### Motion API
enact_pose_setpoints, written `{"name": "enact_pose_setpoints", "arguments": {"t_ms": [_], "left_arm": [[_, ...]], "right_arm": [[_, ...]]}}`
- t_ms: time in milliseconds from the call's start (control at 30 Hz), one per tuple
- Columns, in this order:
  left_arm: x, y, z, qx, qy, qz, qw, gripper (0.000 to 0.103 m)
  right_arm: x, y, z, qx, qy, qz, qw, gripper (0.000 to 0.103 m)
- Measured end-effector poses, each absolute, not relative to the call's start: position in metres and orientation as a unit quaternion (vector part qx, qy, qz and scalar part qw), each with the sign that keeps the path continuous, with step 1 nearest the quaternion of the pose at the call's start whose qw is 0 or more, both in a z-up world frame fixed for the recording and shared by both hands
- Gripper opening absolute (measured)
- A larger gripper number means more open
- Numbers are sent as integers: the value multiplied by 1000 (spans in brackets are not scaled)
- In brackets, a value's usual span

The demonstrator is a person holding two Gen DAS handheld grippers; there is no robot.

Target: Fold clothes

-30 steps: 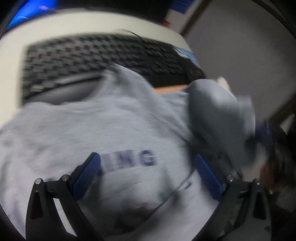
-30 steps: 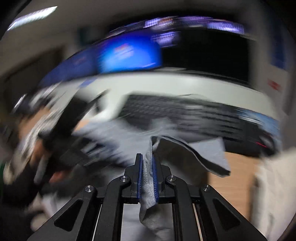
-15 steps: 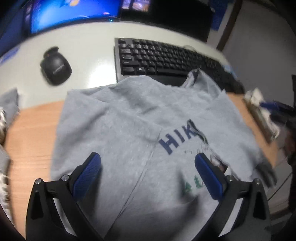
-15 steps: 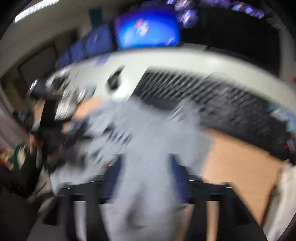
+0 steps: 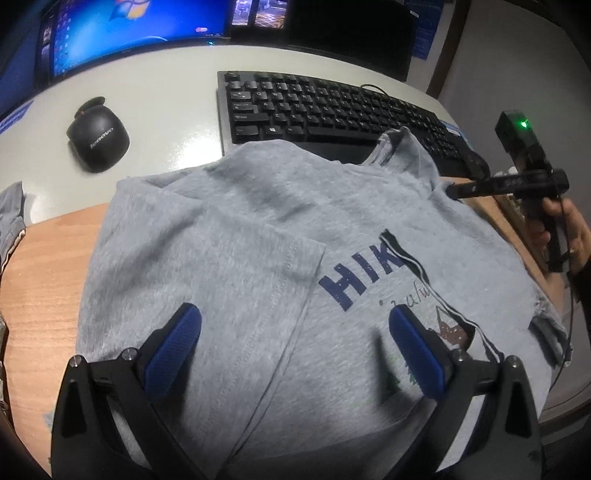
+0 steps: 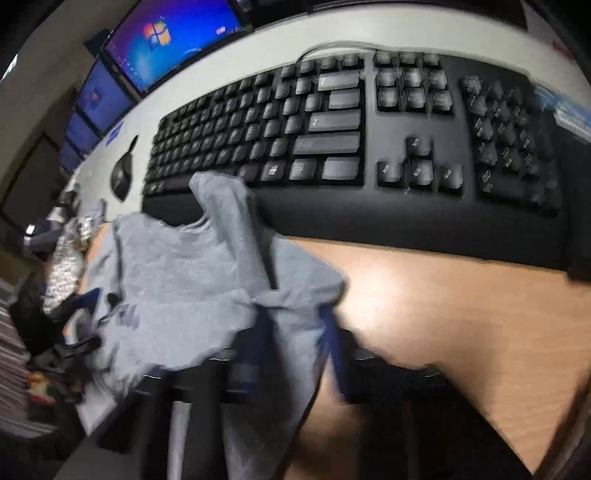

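Observation:
A grey T-shirt (image 5: 240, 229) with blue "HIK" lettering lies on the wooden desk, one sleeve folded in over its chest. My left gripper (image 5: 291, 317) hovers open just above the shirt's lower half, nothing between its blue pads (image 5: 173, 347). My right gripper (image 5: 452, 191), held by a person's hand (image 5: 576, 229), reaches the shirt's far right shoulder beside the collar. In the blurred right wrist view its jaws are closing, with a raised fold of the shirt (image 6: 184, 277) between the pads of the right gripper (image 6: 295, 332).
A black keyboard (image 5: 332, 107) (image 6: 332, 129) lies just behind the shirt, with the collar resting on its palm rest. A black mouse (image 5: 98, 138) sits to the left, lit monitors (image 5: 129, 29) behind. Another cloth (image 5: 11, 206) lies at the left edge. Bare wood (image 6: 461, 295) shows right of the shirt.
The right gripper let go of the sleeve it carried, opened, swung down toward the keyboard side and closed on the shirt's shoulder. The left gripper drew back, then held still, open.

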State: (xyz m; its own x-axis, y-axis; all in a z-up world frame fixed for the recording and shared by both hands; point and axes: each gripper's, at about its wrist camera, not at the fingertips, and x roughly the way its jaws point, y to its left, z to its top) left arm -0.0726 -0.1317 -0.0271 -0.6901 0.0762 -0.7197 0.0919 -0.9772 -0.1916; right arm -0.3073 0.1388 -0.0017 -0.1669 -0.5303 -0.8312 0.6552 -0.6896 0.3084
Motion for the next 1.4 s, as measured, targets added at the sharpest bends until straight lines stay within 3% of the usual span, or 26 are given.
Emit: {"name": "enact_pose_setpoints", "arguments": {"t_ms": [167,267,333,400,500,533,633,767,833,933,967,1033,1233,1333,1367,1400], "left_arm": [[-77,-128,-28,396,102,-913,10,102],[-77,-127,-28,397,99,-912,15,102],[-78,-126,-29,399,96,-912,16,102],[-79,-125,-29,400,92,-912,18,102],[-78,-126,-29,400,93,-912,18,102],[-78,-127,-28,399,96,-912,17,102],[-76,-129,-28,397,100,-912,15,102],[-77,-125,-28,400,91,-912,20,102],[-77,-124,-28,401,89,-911,21,102],[-77,-125,-28,401,90,-911,20,102],[-77,-125,-28,401,89,-911,21,102],[-77,-123,-29,402,87,-911,22,102],[-77,-121,-30,404,80,-911,25,102],[-77,-121,-31,404,79,-911,25,102],[-77,-121,-31,404,80,-911,25,102],[-78,-121,-30,404,80,-911,25,102]], "right_arm": [[-265,156,47,399,123,-830,370,10],[-257,183,73,344,157,-883,278,10],[-269,200,70,362,121,-881,280,11],[-289,204,51,420,100,-855,286,29],[-295,207,36,436,94,-861,243,30],[-290,210,39,430,73,-865,250,30],[-235,200,59,432,22,-797,421,30],[-134,165,44,448,121,-719,518,32],[-86,148,25,462,180,-682,537,32],[-97,167,-5,467,232,-737,430,32],[-114,186,-8,480,204,-756,397,19],[-149,239,-5,495,109,-783,360,14],[-141,272,9,496,119,-787,346,14],[-133,265,29,454,101,-797,386,15],[-130,261,36,438,93,-799,401,22],[-128,252,38,425,86,-802,411,40]]}}
